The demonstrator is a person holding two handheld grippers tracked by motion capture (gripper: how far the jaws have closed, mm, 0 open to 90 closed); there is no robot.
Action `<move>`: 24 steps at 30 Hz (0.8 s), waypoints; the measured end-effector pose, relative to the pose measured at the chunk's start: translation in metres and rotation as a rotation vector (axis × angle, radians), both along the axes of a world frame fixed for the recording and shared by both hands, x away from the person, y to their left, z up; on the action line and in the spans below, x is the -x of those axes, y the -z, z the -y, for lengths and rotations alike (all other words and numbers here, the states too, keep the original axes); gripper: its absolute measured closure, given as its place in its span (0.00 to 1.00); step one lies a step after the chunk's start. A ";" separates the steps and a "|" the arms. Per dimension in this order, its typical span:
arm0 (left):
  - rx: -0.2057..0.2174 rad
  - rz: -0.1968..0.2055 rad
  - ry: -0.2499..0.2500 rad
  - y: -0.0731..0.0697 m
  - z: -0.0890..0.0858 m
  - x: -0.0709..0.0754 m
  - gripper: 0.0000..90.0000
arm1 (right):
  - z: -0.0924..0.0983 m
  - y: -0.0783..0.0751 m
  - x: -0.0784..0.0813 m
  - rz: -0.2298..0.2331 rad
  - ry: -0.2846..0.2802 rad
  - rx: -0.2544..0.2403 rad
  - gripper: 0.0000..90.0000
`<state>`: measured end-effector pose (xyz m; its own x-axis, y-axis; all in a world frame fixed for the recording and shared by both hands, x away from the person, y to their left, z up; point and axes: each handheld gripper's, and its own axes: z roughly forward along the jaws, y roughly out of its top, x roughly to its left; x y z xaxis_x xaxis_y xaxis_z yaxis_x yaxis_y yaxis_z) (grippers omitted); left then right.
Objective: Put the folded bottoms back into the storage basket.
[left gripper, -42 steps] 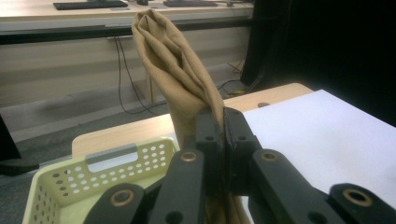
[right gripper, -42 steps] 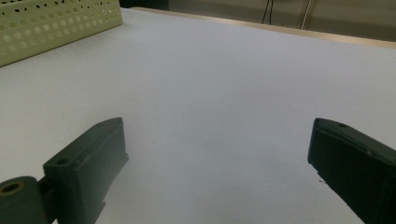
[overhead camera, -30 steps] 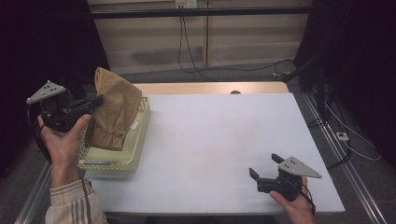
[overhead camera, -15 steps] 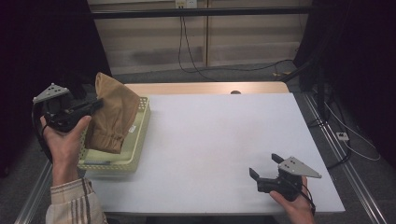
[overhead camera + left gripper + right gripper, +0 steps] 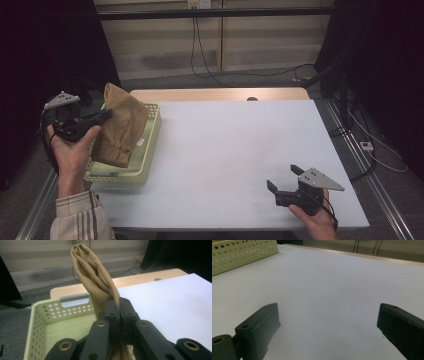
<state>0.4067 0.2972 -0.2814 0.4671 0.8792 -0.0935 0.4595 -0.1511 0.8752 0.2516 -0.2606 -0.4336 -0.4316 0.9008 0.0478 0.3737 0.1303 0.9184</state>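
Note:
A tan folded cloth (image 5: 122, 129) hangs over the pale yellow perforated basket (image 5: 148, 150) at the table's left edge. My left gripper (image 5: 106, 115) is shut on the cloth, its jaws pinching the fabric from the left side. In the left gripper view the cloth (image 5: 95, 280) rises above the closed jaws of my left gripper (image 5: 119, 305), with the basket (image 5: 47, 320) below. My right gripper (image 5: 282, 180) rests near the table's front right with its jaws wide apart. In the right gripper view my right gripper (image 5: 329, 320) has only bare white table between its jaws.
The white tabletop (image 5: 235, 145) stretches between the basket and my right gripper. A wooden strip (image 5: 220, 94) runs along the far edge. Cables (image 5: 350, 120) trail on the floor to the right. The basket's wall (image 5: 239, 252) stands at the far left of the right gripper view.
My left gripper has come down with the cloth, which now hangs lower over the basket. My right gripper has stayed in place.

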 end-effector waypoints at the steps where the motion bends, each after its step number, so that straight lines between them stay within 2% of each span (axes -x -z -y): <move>1: -0.002 -0.005 0.003 0.001 0.000 -0.001 0.96 | 0.000 0.000 0.000 0.000 0.000 0.000 0.05; 7: -0.005 -0.021 0.015 0.005 0.003 -0.004 0.96 | 0.000 0.000 0.000 -0.003 -0.004 0.004 0.05; 24: -0.032 -0.055 0.082 0.012 0.029 -0.011 0.96 | -0.001 0.000 -0.001 -0.004 -0.006 0.006 0.05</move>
